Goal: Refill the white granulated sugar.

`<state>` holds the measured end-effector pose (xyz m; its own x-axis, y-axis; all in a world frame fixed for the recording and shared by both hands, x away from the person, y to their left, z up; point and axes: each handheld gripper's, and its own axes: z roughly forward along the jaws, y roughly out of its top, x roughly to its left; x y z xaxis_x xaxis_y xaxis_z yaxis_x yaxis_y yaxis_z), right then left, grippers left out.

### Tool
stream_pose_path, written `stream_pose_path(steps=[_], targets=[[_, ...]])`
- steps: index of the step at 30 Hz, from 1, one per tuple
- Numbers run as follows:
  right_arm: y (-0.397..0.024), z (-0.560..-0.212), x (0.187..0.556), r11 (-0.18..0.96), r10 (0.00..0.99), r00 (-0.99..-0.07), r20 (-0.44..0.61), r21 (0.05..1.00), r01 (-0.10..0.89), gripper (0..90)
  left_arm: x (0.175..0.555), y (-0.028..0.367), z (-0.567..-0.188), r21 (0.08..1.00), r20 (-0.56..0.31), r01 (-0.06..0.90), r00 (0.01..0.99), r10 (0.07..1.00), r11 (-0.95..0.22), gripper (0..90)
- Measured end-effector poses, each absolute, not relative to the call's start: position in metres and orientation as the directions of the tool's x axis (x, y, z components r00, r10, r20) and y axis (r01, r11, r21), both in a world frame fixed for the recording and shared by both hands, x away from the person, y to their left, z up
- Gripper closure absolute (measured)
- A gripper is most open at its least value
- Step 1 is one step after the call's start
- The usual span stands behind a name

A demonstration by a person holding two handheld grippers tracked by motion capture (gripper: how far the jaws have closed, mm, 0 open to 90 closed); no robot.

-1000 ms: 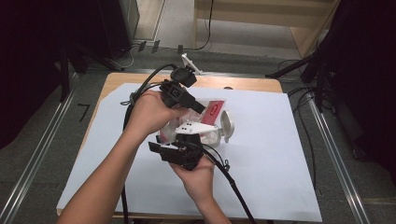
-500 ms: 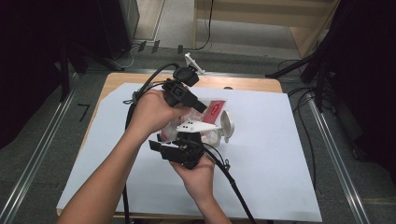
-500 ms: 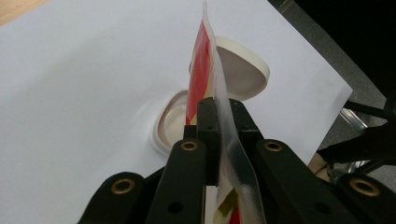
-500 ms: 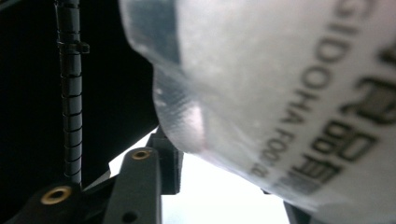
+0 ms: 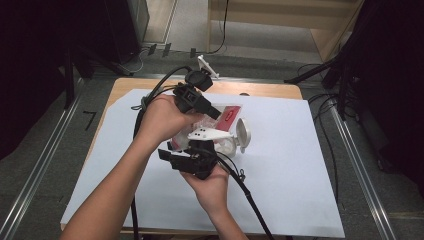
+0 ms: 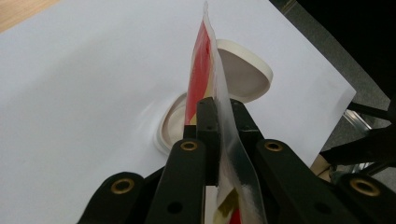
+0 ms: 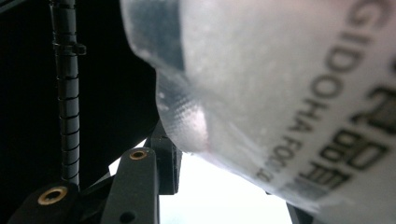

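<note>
Two tongs work one red-and-clear packet (image 6: 205, 70): left tongs (image 6: 215, 122) clenched on its edge; right tongs (image 5: 200, 150), at 6 o'clock, part-open, grip unclear.

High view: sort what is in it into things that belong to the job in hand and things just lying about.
In the job:
- packet, clamped between the left gripper fingers
- right gripper, at the packet's clear end
- round white tub on the paper
- its lid, leaning beside it

Lying about:
- white paper sheet
- cables on the floor
- white clip at the far edge
</note>
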<state>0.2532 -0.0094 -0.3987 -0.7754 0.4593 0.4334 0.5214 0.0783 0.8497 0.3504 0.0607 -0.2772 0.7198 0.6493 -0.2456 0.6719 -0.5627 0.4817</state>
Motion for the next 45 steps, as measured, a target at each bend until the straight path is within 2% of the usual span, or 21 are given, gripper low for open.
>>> stream_pose_path(steps=[20, 24, 27, 31, 45], targets=[[0.005, -0.398, 0.242, 0.142, 0.444, -0.806, 0.391, 0.858, 0.494, 60.1, 0.341, 0.079, -0.279, 0.470, -0.269, 0.682, 0.715, 0.645, -0.560, 86.3], [0.007, -0.398, 0.240, 0.137, 0.449, -0.802, 0.394, 0.857, 0.497, 59.6, 0.341, 0.079, -0.279, 0.470, -0.270, 0.680, 0.717, 0.642, -0.562, 86.3], [0.006, -0.399, 0.242, 0.131, 0.458, -0.802, 0.382, 0.864, 0.486, 63.8, 0.339, 0.077, -0.278, 0.488, -0.245, 0.666, 0.725, 0.644, -0.564, 86.3], [0.005, -0.399, 0.244, 0.118, 0.474, -0.796, 0.376, 0.869, 0.480, 64.0, 0.336, 0.077, -0.276, 0.519, -0.218, 0.643, 0.736, 0.640, -0.563, 86.4], [-0.002, -0.401, 0.252, 0.097, 0.489, -0.784, 0.383, 0.869, 0.485, 64.1, 0.345, 0.069, -0.276, 0.514, -0.218, 0.647, 0.734, 0.644, -0.563, 86.4]])
